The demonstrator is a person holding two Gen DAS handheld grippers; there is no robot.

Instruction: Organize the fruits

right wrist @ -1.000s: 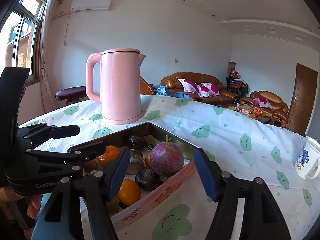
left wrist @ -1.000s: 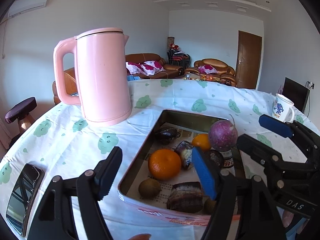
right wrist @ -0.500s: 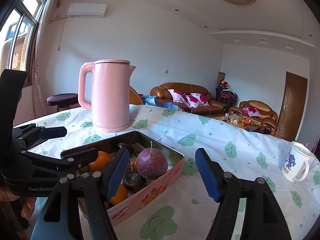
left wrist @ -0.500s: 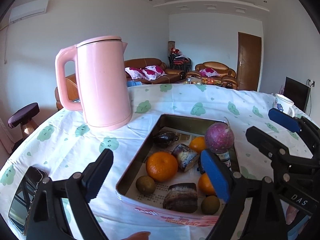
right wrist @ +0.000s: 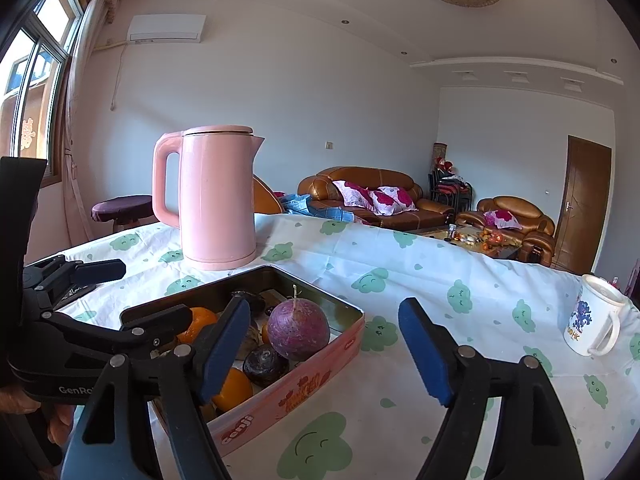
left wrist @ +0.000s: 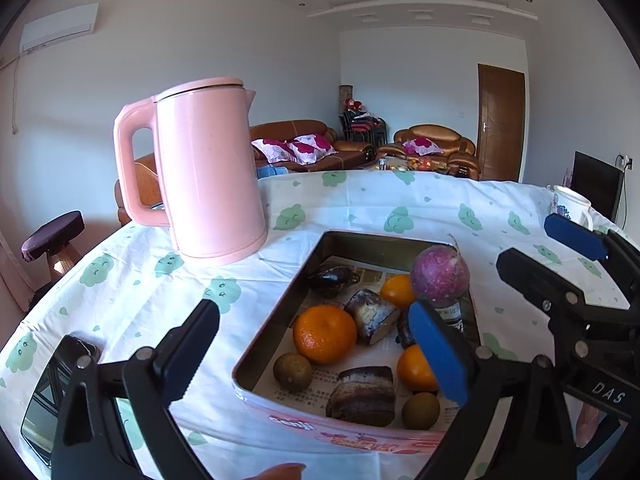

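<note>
The fruits sit in the tin at 6 o'clock from the kettle. Both tongs, left and right, have just been opening wide and hold nothing. Go slowly, grab 1 orange gently.

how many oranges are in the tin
3 oranges show: a large one near the tin's left wall, one beside the purple fruit, one partly behind the blue finger. More may be hidden.
</note>
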